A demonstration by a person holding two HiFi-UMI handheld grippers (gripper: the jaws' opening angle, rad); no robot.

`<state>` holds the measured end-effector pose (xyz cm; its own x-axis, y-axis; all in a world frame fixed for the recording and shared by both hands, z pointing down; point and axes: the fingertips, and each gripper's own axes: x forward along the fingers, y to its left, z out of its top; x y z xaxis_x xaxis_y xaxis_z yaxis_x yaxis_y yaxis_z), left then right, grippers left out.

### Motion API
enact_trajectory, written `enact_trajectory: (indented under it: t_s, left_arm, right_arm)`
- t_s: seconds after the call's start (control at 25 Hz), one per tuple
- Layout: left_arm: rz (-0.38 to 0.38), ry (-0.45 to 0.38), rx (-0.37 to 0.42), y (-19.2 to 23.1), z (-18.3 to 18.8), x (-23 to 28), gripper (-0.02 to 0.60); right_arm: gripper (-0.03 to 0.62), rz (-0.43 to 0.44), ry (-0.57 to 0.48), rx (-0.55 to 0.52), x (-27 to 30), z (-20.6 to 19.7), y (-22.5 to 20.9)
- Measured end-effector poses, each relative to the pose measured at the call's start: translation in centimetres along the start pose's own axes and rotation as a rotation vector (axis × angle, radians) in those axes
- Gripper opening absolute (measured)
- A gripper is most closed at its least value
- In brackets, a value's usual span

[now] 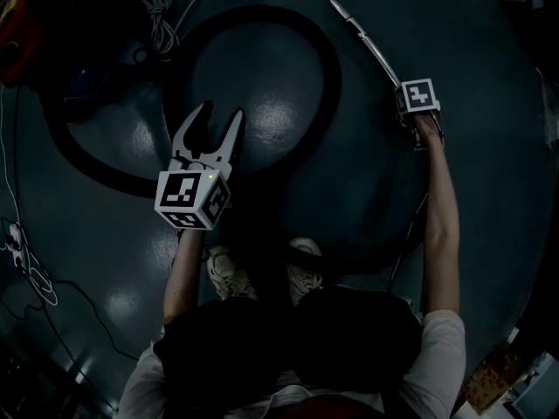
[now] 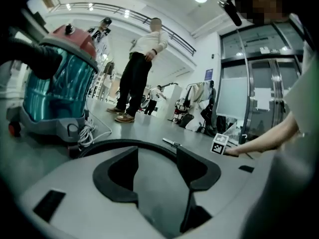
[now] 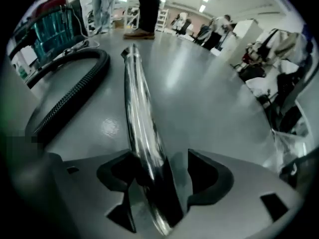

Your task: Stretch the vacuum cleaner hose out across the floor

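**Clearance.** The dark grey glossy floor [image 1: 288,116] lay bare inside the hose loop and to the right of the wand. In the right gripper view it ran open beyond the wand's tip as far as the standing people. The left margin was obstructed by the red-topped teal canister vacuum cleaner [image 2: 60,83], a white coiled power cord [image 2: 87,132] just beside it, and thin loose cables [image 1: 26,269] nearer the operator. Bags and hanging garments [image 2: 197,111] stood by the far glass doors.

**Task item.** The black ribbed vacuum hose [image 1: 328,72] lay on the floor in a large closed loop ahead of the operator's pale shoes [image 1: 229,273]. One run curved away toward the canister. The curved chrome wand tube [image 3: 135,103] lay to the right of the loop, pointing away from the operator.

**Left hand.** The left gripper [image 2: 157,156] was held forward and close to level above the near arc of the loop. Its jaws stood well apart with only floor between them.

**Right hand.** The right forearm [image 1: 441,225] was extended forward and to the right. The right gripper [image 3: 162,158] angled steeply down over the near end of the wand. Its jaws stood wide, with the tube between them against the left jaw and a clear gap to the other, so nothing was clamped.
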<state>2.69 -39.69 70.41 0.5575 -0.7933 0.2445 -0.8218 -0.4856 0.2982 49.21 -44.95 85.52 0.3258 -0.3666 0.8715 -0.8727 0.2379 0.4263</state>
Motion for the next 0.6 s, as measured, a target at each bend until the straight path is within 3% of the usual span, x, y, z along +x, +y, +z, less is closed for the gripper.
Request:
enact_trajectory:
  t_s: [0.04,0.08,0.12,0.16,0.2,0.24,0.36,0.4,0.48,0.6]
  left_arm:
    - [-0.002,0.001,0.035,-0.2,0.0,0.0,0.224]
    - [-0.011,0.004,0.051,-0.6,0.0,0.1,0.224]
    - [-0.031,0.006,0.041,-1.0,-0.1,0.1,0.224]
    - [-0.060,0.004,0.014,-1.5,0.0,0.1,0.224]
    - [-0.089,0.001,-0.016,-2.0,0.0,0.1,0.224]
    - [-0.109,-0.003,-0.031,-2.3,0.1,0.1,0.224]
    - [-0.086,-0.004,0.055,-2.2,0.1,0.0,0.224]
    - [-0.066,0.001,0.090,-2.0,0.0,0.0,0.224]
    - [-0.025,0.013,0.117,-1.3,-0.4,-0.1,0.224]
    - [0.066,0.034,0.112,0.8,-1.1,-0.9,0.224]
  right_arm:
    - [0.293,-0.017,0.009,-0.106,-0.5,0.9,1.1]
    - [0.293,-0.086,-0.009,-0.295,-0.9,2.0,2.5]
    - [0.293,-0.170,-0.046,-0.491,-1.4,3.2,4.1]
    - [0.293,-0.224,-0.090,-0.619,-2.0,4.2,5.5]
    - [0.291,-0.201,-0.139,-0.635,-2.8,5.3,6.9]
    - [0.291,-0.080,-0.190,-0.540,-4.1,6.4,8.3]
    - [0.291,0.518,-0.340,-0.020,-10.8,10.8,11.9]
    - [0.291,0.629,-0.425,0.050,-13.8,12.4,12.4]
    - [0.291,0.666,-0.605,-0.040,-18.6,14.9,13.0]
    - [0.290,0.610,-0.676,-0.256,-21.6,16.2,15.6]
